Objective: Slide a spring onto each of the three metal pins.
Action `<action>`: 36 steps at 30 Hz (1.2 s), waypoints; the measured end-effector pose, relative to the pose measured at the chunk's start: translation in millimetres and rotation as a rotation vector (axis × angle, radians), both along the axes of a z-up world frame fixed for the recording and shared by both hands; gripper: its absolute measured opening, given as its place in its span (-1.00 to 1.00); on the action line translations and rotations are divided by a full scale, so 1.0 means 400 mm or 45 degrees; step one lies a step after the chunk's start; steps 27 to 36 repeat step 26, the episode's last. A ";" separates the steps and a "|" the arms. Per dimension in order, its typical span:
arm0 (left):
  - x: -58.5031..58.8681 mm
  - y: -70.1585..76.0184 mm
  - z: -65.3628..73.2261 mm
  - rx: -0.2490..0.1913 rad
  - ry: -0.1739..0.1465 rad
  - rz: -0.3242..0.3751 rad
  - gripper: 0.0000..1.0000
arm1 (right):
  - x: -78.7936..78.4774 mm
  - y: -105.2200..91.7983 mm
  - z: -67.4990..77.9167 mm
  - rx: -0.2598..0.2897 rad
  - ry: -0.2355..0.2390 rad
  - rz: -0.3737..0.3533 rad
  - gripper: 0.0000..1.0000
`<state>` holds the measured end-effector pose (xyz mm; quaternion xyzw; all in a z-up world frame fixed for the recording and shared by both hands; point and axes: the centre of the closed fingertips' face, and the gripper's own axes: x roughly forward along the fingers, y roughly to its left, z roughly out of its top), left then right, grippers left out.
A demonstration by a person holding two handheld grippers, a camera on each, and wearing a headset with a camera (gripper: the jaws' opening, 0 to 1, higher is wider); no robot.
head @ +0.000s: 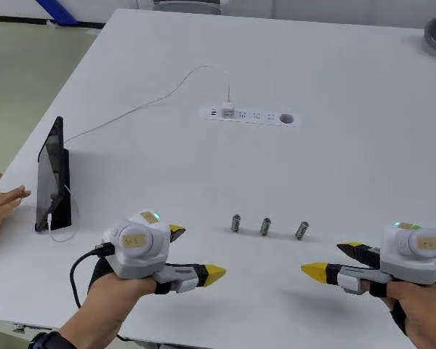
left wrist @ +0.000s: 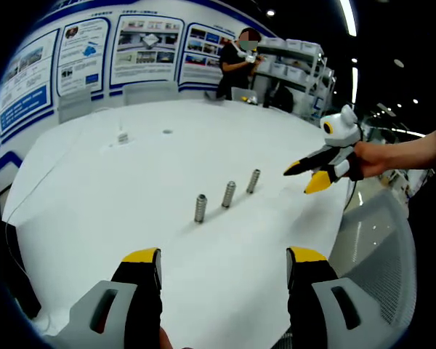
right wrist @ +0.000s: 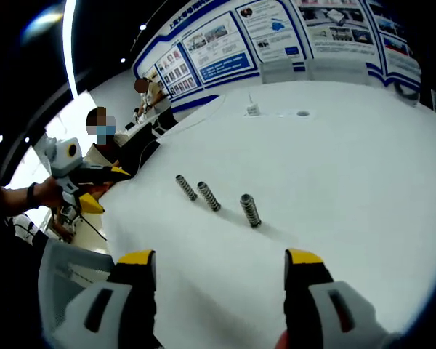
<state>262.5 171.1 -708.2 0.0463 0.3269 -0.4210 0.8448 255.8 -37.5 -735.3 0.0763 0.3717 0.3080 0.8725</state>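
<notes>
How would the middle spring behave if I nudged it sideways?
The middle spring stands upright and narrow on the table, so it would probably tip easily. Its round coils suggest it could then roll.

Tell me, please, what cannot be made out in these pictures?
Head view: what stands inside the three small coiled metal springs; too small, and the coils cover it.
Head view: the grey curved object, cut off by the right edge.
Head view: the screen of the black tablet, seen almost edge-on.
</notes>
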 end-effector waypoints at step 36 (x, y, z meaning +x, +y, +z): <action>-0.001 -0.011 -0.008 0.000 0.013 -0.006 0.43 | -0.043 -0.009 0.013 -0.016 -0.019 -0.026 0.60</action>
